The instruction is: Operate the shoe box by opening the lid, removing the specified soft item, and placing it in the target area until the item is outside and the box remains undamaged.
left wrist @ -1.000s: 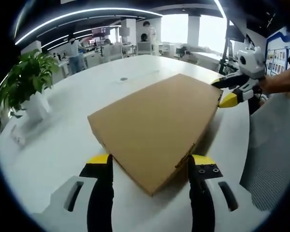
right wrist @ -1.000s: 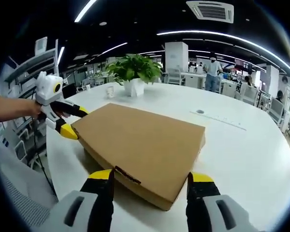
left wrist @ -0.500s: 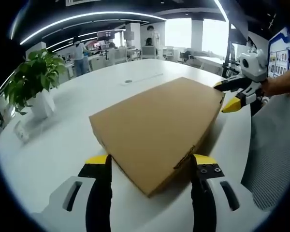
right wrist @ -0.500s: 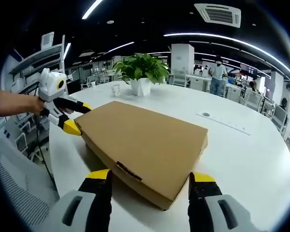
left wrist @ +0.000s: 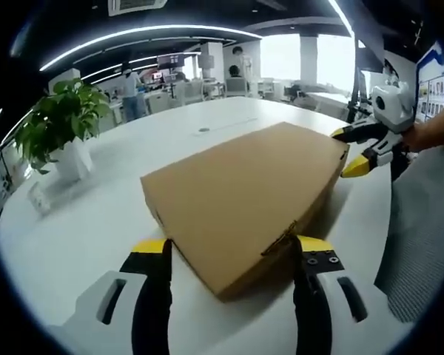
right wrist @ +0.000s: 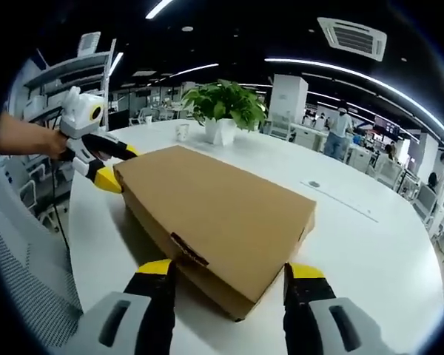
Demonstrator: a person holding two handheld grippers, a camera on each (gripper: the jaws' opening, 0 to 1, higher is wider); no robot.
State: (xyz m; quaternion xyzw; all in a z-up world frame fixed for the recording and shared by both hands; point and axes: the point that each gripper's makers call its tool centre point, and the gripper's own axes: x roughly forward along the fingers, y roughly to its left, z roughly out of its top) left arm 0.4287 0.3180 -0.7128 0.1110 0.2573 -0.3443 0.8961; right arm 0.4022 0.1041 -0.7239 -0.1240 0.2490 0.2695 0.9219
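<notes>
**Lid Still Shut as Two Tools Close In on Shoe Box**

Left gripper view: the left tool (left wrist: 230, 248), jaws spread, straddles a near corner of the closed shoe box (left wrist: 244, 196), whose long axis runs toward the right tool (left wrist: 353, 151) at the desk (left wrist: 81, 229) edge.

Right gripper view: the right tool (right wrist: 226, 270) stands released around the opposite corner. Opening appears just begun; next, a jaw likely must catch the lid's edge.

- Left gripper (left wrist: 233, 251): jaws spread wide, yellow tips level with each other. From the right gripper view (right wrist: 107, 166) its jaws are parted too, held by a hand (right wrist: 55, 142).
- Right gripper (right wrist: 229, 275): jaws spread wide; likewise parted in the left gripper view (left wrist: 355, 151).
</notes>
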